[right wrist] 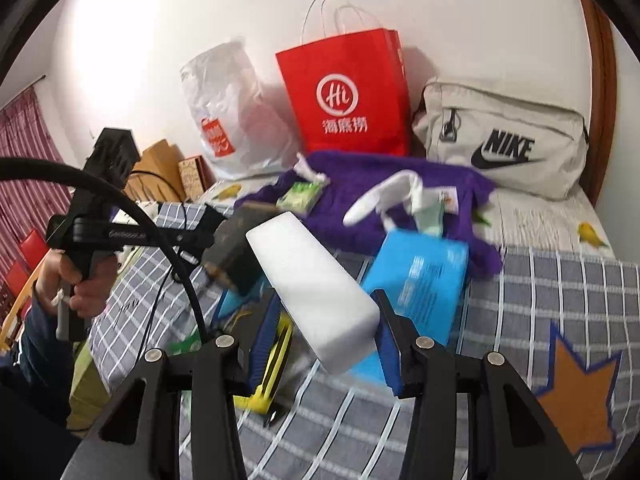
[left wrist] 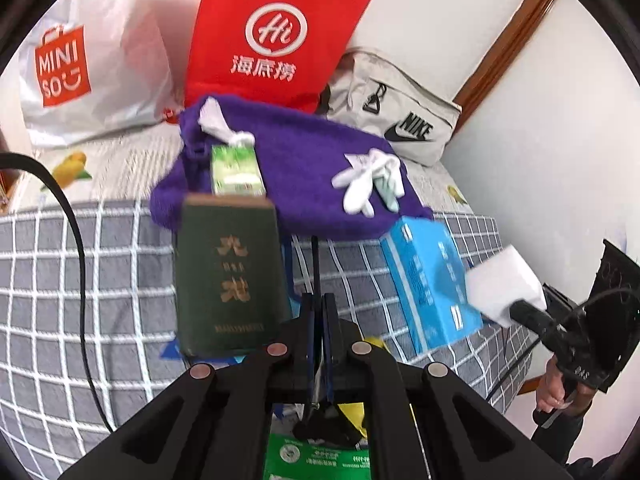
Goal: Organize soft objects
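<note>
My right gripper (right wrist: 326,300) is shut on a white foam block (right wrist: 312,292), held between its blue pads above the bed. The left wrist view has the same block (left wrist: 504,284) at the right. My left gripper (left wrist: 320,298) is shut, and a thin black strap (left wrist: 315,264) runs out from between its fingertips. A green badge card (left wrist: 316,456) with a black clip shows below it. Behind lie a purple fuzzy cloth (left wrist: 304,168) with white gloves (left wrist: 368,180) and a green tissue pack (left wrist: 236,172) on it. A blue tissue box (left wrist: 428,280) and a dark green book (left wrist: 228,276) lie nearer.
A red paper bag (right wrist: 348,92), a white plastic bag (right wrist: 228,120) and a beige Nike bag (right wrist: 504,140) stand against the wall at the back. The grey checked bedspread (right wrist: 560,288) covers the front. A yellow and black tool (right wrist: 268,376) lies under my right gripper. A black cable (left wrist: 72,240) crosses the left.
</note>
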`<state>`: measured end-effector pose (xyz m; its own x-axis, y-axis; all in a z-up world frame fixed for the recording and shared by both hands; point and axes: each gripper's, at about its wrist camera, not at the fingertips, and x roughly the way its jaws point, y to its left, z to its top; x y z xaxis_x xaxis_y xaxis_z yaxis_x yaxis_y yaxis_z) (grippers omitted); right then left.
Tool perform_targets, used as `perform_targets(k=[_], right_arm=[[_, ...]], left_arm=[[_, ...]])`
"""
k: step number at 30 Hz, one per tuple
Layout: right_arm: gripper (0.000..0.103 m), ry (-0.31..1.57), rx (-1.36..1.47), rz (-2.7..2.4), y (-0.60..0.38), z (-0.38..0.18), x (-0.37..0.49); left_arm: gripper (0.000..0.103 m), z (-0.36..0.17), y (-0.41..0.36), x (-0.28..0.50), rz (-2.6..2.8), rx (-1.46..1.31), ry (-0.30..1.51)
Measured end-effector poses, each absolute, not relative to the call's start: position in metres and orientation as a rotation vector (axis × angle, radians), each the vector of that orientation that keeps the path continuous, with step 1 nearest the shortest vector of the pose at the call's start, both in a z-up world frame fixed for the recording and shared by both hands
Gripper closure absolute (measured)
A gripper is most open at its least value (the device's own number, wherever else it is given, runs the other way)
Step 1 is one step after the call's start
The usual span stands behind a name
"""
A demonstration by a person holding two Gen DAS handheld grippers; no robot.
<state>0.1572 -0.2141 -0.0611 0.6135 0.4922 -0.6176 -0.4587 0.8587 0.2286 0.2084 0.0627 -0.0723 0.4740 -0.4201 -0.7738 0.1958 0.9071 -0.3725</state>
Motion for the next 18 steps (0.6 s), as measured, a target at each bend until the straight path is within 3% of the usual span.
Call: perform_targets(k=[18], right_arm=[[0.057,0.729,0.035,0.488,-0.182,-0.046,0.317]], left_arm=[[0.099,-0.069,0.07,0.322,-0.354,-0.246,1.031]])
